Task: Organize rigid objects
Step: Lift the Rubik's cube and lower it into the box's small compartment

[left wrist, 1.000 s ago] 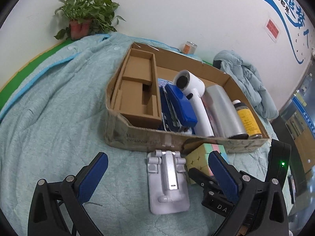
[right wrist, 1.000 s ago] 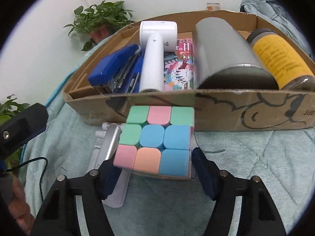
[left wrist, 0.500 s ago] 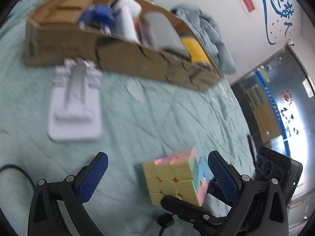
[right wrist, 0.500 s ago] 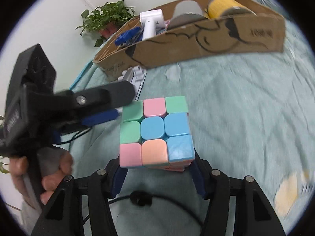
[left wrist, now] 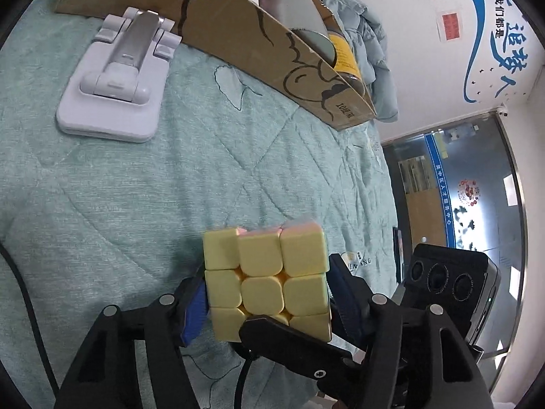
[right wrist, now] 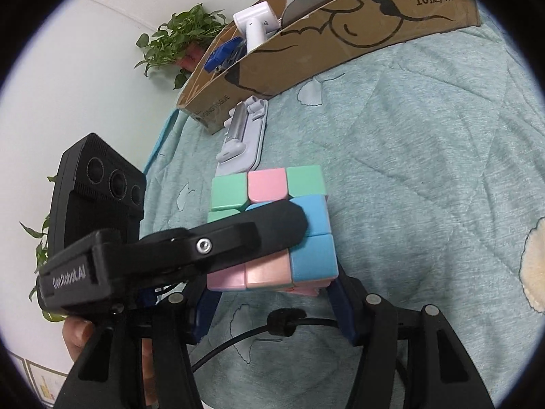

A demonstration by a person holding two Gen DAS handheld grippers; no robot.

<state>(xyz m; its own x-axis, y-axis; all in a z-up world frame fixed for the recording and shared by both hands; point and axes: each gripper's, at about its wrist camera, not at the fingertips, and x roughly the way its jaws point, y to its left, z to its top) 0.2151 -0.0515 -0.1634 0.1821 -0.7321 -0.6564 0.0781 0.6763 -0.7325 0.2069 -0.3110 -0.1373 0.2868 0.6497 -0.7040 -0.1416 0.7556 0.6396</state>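
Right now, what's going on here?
A person holds the pastel puzzle cube between both hand-held grippers above the green quilt. The left hand-held gripper and the right hand-held gripper are both shut on it, like a handover. The cardboard box already holds several items. A white phone stand lies beside the box.
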